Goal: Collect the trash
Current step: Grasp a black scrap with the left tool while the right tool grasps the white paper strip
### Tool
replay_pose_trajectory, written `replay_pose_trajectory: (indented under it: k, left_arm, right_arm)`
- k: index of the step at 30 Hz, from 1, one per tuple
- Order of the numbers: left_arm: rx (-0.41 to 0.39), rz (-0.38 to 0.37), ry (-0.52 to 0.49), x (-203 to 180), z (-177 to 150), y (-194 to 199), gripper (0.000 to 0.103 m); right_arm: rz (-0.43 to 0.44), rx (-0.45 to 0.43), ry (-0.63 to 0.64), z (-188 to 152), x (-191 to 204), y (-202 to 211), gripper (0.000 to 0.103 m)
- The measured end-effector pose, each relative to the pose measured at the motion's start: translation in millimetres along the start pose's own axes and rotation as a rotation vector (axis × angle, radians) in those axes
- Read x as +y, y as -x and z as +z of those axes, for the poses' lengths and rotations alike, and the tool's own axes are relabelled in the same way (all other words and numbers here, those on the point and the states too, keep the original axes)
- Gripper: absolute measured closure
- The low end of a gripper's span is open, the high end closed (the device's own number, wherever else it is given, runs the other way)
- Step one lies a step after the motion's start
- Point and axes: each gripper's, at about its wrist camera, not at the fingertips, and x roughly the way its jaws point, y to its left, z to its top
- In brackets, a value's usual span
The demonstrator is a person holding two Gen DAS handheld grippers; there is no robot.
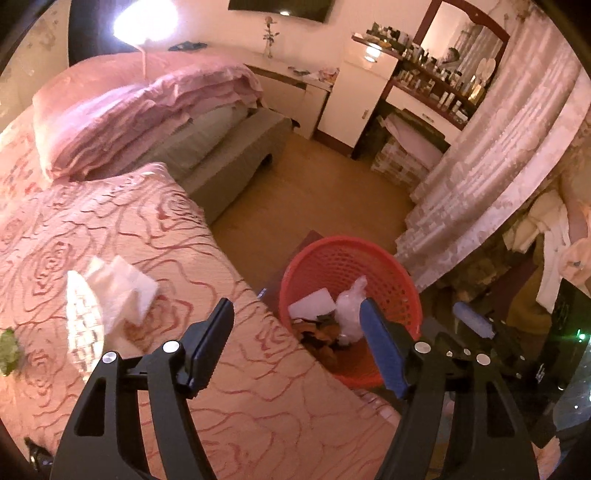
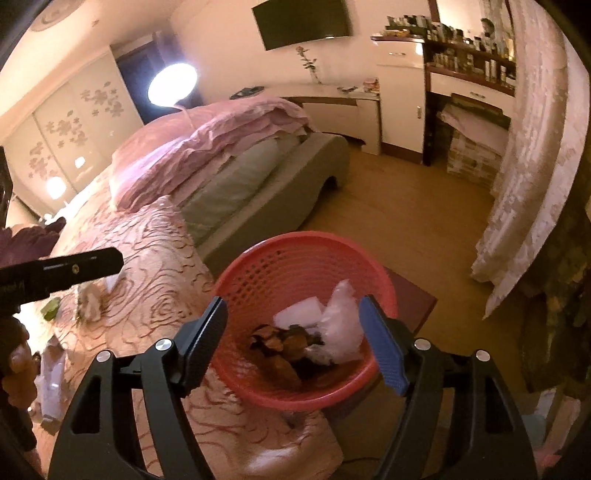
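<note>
Both sets of jaws stand apart with nothing between them. The left gripper [image 1: 297, 317] hangs over the bed edge and the bin; the right gripper [image 2: 291, 314] hangs directly above the bin [image 2: 258, 273].

The bin is red, perforated plastic, and stands on the floor [image 2: 406, 221] against the side of the bed [image 1: 110, 229]. In it lie a white slab [image 2: 299, 314], a clear plastic bag [image 2: 341, 321] and brown scraps [image 2: 280, 343].

On the bed's pink rose-pattern cover, white tissues [image 1: 118, 291] lie left of the left gripper. A green scrap [image 1: 9, 350] lies further left, at the frame edge.

Beyond, folded pink quilts [image 1: 147, 107] are stacked toward the far end of the bed. The floor is tan and wood-toned. A pale lace curtain [image 1: 498, 155] hangs to the right. A white cabinet [image 2: 400, 99] and a dark shelf crowded with bottles [image 1: 436, 77] stand against the far wall. A dark screen [image 2: 301, 24] is mounted on the wall. A bright round lamp [image 2: 171, 85] glares beyond the bed.
</note>
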Motion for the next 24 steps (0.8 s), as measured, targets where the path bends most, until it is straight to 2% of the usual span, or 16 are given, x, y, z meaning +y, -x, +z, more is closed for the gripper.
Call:
replay_pose_trajectory:
  k: [9, 15, 24]
  left_arm:
    - [-0.084, 0.087, 0.036, 53, -20, 55, 0.035]
    - [-0.155, 0.196, 0.116, 109, -37, 104, 0.035]
    - [-0.197, 0.29, 0.246, 174, -77, 152, 0.035]
  right_arm:
    - [0.113, 0.02, 0.123, -13, 51, 8, 0.03]
    - [0.189, 0.039, 0.216, -22, 93, 12, 0.03]
    - [0.33, 0.07, 0.332, -39, 154, 23, 0.03]
